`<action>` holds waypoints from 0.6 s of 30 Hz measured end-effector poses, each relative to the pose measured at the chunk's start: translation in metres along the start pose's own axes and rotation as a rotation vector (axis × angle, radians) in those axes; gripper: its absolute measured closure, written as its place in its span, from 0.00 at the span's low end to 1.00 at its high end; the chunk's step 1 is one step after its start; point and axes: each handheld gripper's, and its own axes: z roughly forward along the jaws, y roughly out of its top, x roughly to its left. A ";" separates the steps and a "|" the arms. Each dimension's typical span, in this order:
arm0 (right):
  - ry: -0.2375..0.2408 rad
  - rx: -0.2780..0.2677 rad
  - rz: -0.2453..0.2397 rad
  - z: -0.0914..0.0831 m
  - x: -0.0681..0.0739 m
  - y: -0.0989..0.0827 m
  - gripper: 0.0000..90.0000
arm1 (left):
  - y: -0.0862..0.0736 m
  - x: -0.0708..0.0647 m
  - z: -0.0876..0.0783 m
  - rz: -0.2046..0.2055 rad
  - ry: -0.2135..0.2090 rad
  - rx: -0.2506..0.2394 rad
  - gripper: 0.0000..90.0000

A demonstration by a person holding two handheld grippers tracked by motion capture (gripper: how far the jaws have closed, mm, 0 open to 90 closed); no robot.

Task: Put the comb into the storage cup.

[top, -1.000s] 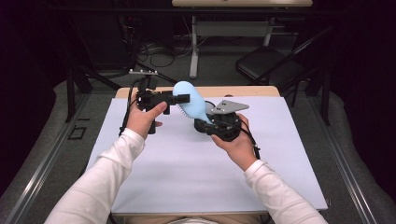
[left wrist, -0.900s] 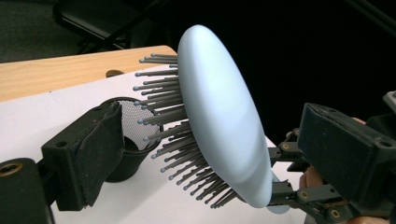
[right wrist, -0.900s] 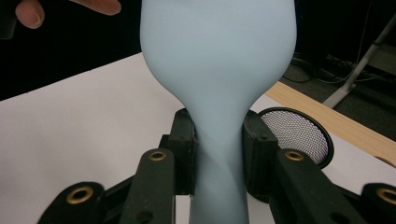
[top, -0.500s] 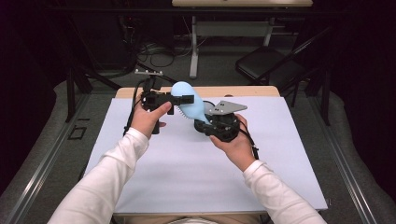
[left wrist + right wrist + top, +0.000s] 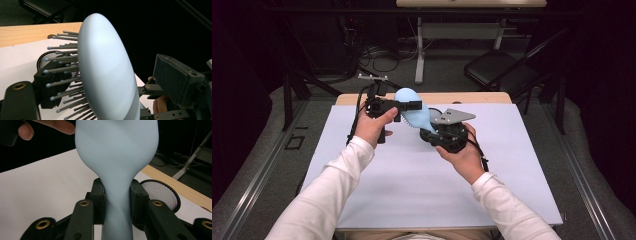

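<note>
With your right gripper (image 5: 430,131) clamped on the handle of the light-blue hairbrush (image 5: 414,111) above the tabletop (image 5: 412,195), keep it steady while your left gripper (image 5: 412,105), jaws just closing, not yet pinching, squeezes the head squarely.

1 hairbrush (image 5: 412,114), 1 mesh strainer (image 5: 160,193), 2 grippers.
</note>
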 end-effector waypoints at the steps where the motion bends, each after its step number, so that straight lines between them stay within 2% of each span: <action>1: -0.001 -0.001 0.001 0.000 0.000 0.000 0.77 | 0.000 0.000 0.000 -0.001 -0.002 0.000 0.17; 7: 0.002 0.001 0.000 0.001 0.001 0.000 0.77 | 0.000 0.001 -0.001 -0.011 -0.006 -0.001 0.19; 12: 0.003 -0.003 -0.001 0.001 0.001 -0.001 0.77 | 0.001 0.002 -0.004 -0.007 -0.003 -0.006 0.25; 18: 0.002 -0.005 -0.002 0.001 0.001 -0.001 0.77 | 0.001 0.004 -0.006 -0.038 -0.025 -0.023 0.30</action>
